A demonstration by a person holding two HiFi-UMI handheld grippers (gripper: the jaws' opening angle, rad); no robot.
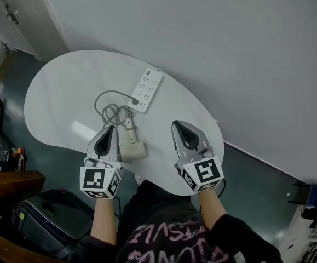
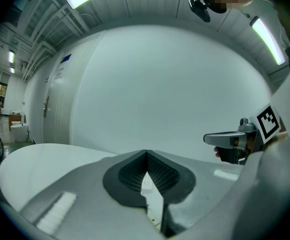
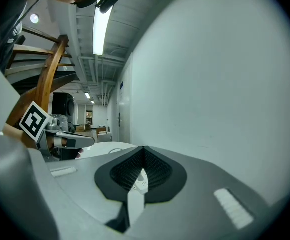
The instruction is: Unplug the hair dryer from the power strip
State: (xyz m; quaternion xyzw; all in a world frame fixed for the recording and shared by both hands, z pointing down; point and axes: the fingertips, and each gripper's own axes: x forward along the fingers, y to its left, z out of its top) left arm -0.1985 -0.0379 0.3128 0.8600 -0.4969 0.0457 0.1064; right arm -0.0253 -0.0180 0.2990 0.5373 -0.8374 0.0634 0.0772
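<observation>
At the near edge of the table (image 1: 54, 92), the left gripper (image 1: 112, 128), shut and empty, sits just beside the hair dryer (image 1: 131, 144). Its plug (image 1: 135, 101) stands in the power strip (image 1: 146, 87) ahead, which runs diagonally away rightward. The right gripper (image 1: 176, 124), also shut and empty, looks slightly farther off.

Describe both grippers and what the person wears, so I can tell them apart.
The left gripper and right gripper match: grey shells tapering to a point, black ribbed pads, and a rear cube with black-and-white square markers. No cables show. The person wears a dark top with pink lettering.
</observation>
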